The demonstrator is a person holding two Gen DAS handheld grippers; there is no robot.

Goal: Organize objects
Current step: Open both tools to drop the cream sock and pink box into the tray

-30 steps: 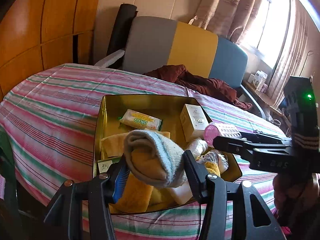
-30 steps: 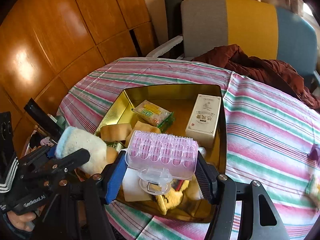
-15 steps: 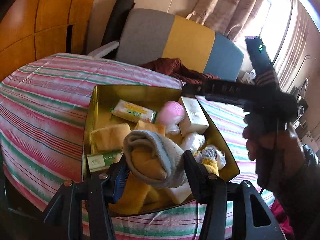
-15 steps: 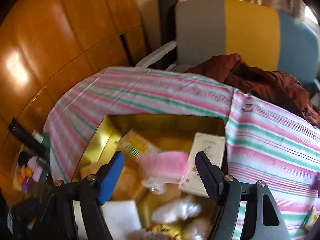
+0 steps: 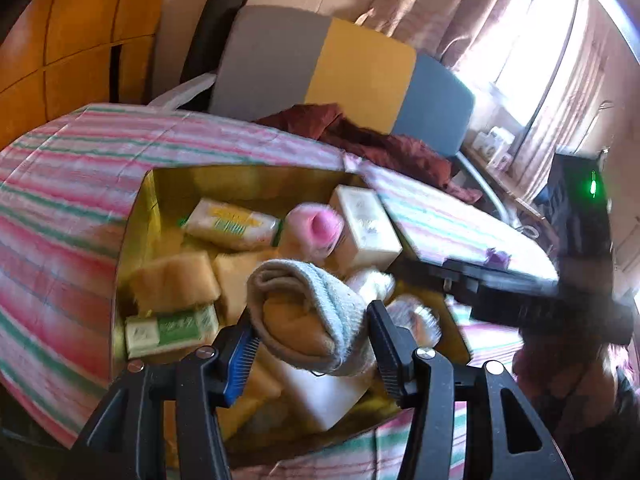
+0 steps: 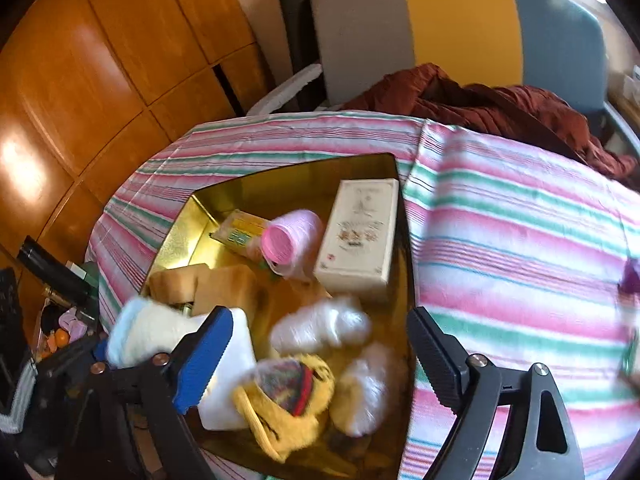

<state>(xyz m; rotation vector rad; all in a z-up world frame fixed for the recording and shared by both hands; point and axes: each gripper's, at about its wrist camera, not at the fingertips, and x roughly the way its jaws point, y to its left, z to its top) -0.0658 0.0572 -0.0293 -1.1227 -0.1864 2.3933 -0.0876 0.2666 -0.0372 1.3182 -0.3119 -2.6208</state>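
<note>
Blur smears tin [image 6: 408,240] contents; left gripper [image 5: 310,344] clamps rolled sock [image 5: 316,316], right gripper [image 6: 320,356] just opened, empty.

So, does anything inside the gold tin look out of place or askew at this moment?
The pink hair roller lies tipped on its side, leaning between the yellow packet and the white box in the gold tin. The rest is a loose jumble. The left gripper holds a rolled sock above the tin.

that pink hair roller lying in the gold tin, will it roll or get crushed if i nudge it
The pink hair roller is a hollow cylinder on its side, so it probably rolls readily. It looks light and thin-walled, likely giving under a hard squeeze. The cream box beside it should stop it rolling that way.
</note>
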